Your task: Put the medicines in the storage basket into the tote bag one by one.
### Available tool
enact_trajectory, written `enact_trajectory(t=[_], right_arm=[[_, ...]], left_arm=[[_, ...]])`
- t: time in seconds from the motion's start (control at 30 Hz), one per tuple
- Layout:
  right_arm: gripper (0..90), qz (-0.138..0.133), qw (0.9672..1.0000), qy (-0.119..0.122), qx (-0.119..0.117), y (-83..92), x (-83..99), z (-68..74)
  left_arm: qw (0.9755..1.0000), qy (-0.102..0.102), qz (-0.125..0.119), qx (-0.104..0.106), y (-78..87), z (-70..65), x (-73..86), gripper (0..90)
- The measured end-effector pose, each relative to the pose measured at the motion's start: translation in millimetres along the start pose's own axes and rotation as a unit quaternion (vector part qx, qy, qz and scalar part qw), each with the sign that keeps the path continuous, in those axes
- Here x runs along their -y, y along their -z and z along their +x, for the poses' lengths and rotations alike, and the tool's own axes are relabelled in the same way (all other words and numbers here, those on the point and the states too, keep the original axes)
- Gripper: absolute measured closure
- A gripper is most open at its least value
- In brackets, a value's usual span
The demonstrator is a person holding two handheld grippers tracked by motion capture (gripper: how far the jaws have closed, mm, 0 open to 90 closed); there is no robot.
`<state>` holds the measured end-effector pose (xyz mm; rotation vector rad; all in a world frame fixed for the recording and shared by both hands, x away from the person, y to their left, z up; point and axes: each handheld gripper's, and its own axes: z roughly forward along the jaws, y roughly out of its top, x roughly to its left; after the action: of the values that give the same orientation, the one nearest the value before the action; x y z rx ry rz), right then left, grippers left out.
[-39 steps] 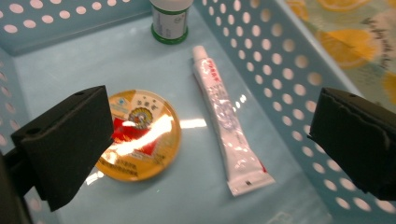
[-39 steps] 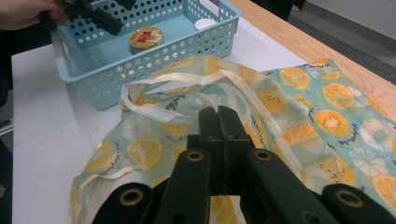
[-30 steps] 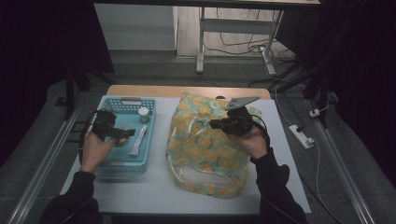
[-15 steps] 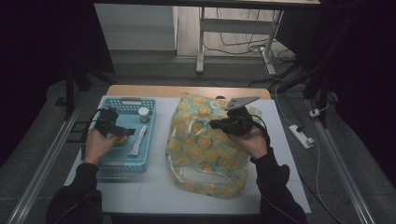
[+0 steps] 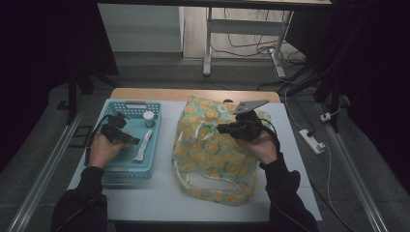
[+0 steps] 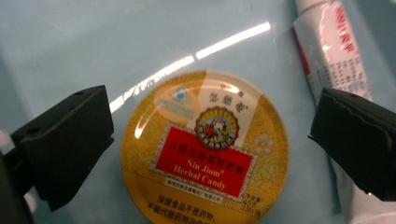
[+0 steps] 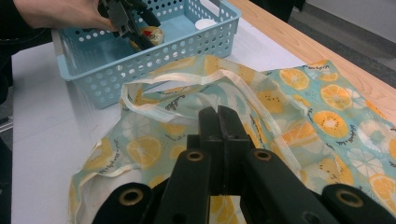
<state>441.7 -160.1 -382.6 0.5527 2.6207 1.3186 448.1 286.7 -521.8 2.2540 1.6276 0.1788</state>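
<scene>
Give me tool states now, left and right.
Left tool: open, jaws either side of the round yellow candy tin, not pressing it.
Right tool: closed over the orange-print fabric bag; whether it pinches cloth cannot be told.

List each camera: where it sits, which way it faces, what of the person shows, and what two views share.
High view: above the person's side, looking forward and down on the table; both forearms, left tool, right tool.
Left gripper view: on the left tool, looking down at the candy tin; open jaws.
Right gripper view: on the right tool, looking across the bag to the basket; shut jaws.
Shared: the tin, both gripper views.
</scene>
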Motion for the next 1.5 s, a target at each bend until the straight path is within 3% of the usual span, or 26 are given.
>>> enact_trajectory(t=[0.17,0.2,0.33,0.4,0.6,0.87,1.0,1.23,1.5], right_arm=[[90.0,0.0,1.0,-0.001,0.0,0.4,0.2,-0.4],[90.0,0.0,1.0,0.0,0.0,0.3,0.3,-0.5],[90.0,0.0,1.0,-0.001,0.0,0.0,0.3,-0.5],[90.0,0.0,1.0,-0.001,0.0,-0.2,0.4,-0.5],[90.0,-0.002,1.0,-0.001,0.003,0.1,0.8,-1.6],[90.0,-0.003,1.0,-0.003,0.005,0.4,1.0,-2.4],[90.0,-0.004,1.0,-0.004,0.005,0.3,1.0,-2.5],[90.0,-0.006,1.0,-0.005,0.005,0.3,1.0,-2.5],[90.0,-0.008,0.9999,-0.005,0.005,0.8,1.0,-2.7]], left_arm=[[0.9996,0.006,0.025,-0.016,-3.6,-2.3,-1.1,3.2],[0.9994,0.006,0.028,-0.022,-3.6,-3.0,-0.9,5.4],[0.9994,0.022,0.023,-0.014,0.3,-1.5,0.0,19.8],[0.9992,0.02,0.028,-0.02,0.3,-3.5,-0.8,20.0],[0.999,0.029,0.032,-0.012,1.8,-4.4,-1.0,20.2],[0.9995,0.028,-0.015,0.008,17.3,-6.5,0.2,20.3],[0.999,0.018,-0.038,0.016,26.9,-10.8,1.5,20.3],[0.9967,-0.008,-0.077,0.027,46.5,-25.2,3.0,20.3],[0.9931,-0.041,-0.099,0.048,64.3,-42.0,6.7,20.4]])
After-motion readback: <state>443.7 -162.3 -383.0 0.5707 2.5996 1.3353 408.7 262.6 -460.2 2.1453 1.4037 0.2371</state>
